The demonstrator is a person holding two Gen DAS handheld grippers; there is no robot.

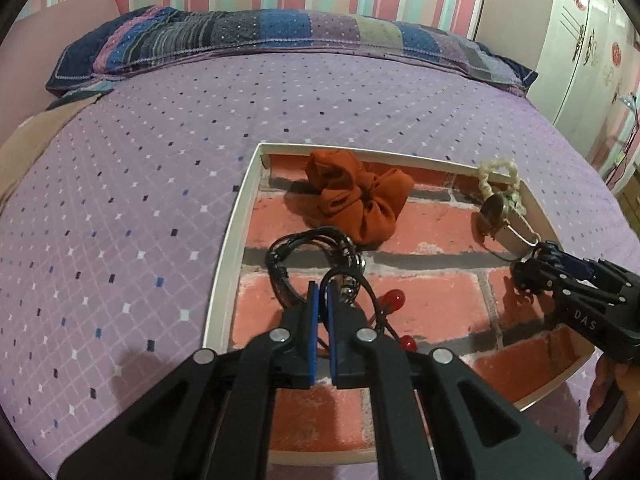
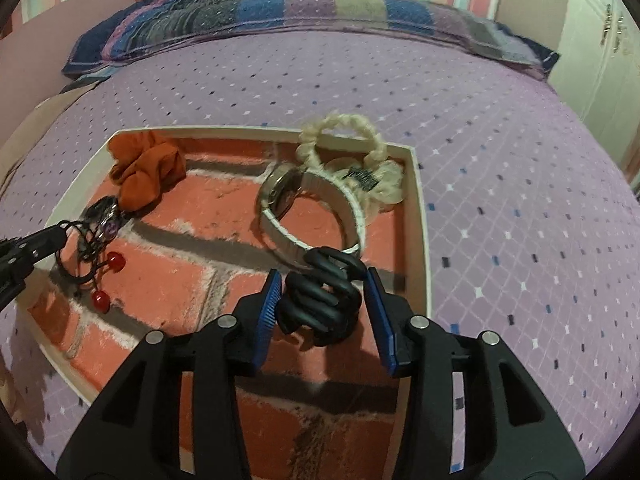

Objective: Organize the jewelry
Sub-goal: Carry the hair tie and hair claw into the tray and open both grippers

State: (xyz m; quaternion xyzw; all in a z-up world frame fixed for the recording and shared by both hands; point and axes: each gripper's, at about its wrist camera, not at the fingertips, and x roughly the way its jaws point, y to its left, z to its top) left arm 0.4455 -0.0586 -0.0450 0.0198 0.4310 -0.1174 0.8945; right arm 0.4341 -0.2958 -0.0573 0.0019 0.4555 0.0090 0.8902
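Observation:
A white tray [image 1: 224, 280] [image 2: 421, 240] with a brick-pattern floor lies on the bed. My left gripper [image 1: 322, 290] [image 2: 60, 236] is shut on the black cord necklace [image 1: 288, 256] [image 2: 94, 236], whose red beads [image 1: 396, 300] [image 2: 114, 261] rest on the tray floor. A black hair claw [image 2: 320, 304] [image 1: 532, 276] sits on the tray floor between the blue pads of my right gripper [image 2: 323, 276] [image 1: 536, 264]; a small gap shows beside the right pad. An orange scrunchie [image 1: 356, 196] [image 2: 144, 176], a white-strapped watch [image 1: 496, 212] [image 2: 280, 196] and a cream scrunchie [image 1: 500, 172] [image 2: 340, 128] lie further back.
The purple quilted bedspread [image 1: 140, 200] [image 2: 520, 200] surrounds the tray. Patchwork pillows [image 1: 240, 36] [image 2: 280, 16] lie against the striped wall at the far end. A white wardrobe [image 1: 580, 60] stands to the right. A hand [image 1: 608, 392] holds the right gripper.

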